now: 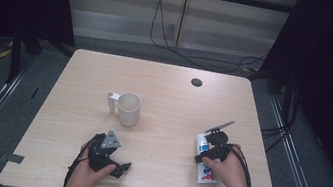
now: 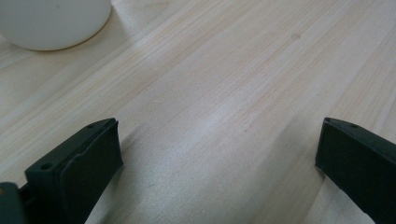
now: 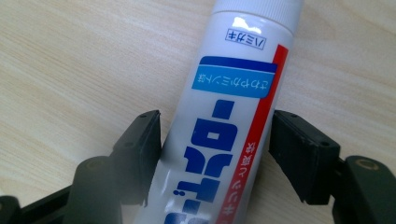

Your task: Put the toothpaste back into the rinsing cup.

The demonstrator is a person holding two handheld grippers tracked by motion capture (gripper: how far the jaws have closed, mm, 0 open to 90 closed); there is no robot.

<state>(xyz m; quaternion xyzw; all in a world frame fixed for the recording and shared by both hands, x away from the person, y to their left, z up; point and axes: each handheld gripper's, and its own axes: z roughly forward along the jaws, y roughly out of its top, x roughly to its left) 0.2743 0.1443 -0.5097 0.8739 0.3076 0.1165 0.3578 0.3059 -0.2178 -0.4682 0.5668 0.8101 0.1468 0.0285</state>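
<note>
A white toothpaste tube (image 1: 203, 144) with blue lettering and a red stripe lies flat on the wooden table (image 1: 170, 89) at the right front. My right gripper (image 1: 204, 153) straddles it. In the right gripper view the tube (image 3: 233, 93) runs up between the two black jaws of the gripper (image 3: 215, 140). Both pads sit against the tube's sides, and its capped end points away. At the left front, my left gripper (image 1: 118, 169) rests low over bare wood. Its jaws stand wide apart (image 2: 219, 154) with nothing between them.
A white mug (image 1: 129, 109) with a handle on its left stands upright at the table's middle; its base shows in the left gripper view (image 2: 51, 21). A dark round hole (image 1: 196, 82) is near the far edge. Cables trail on the floor beyond the table.
</note>
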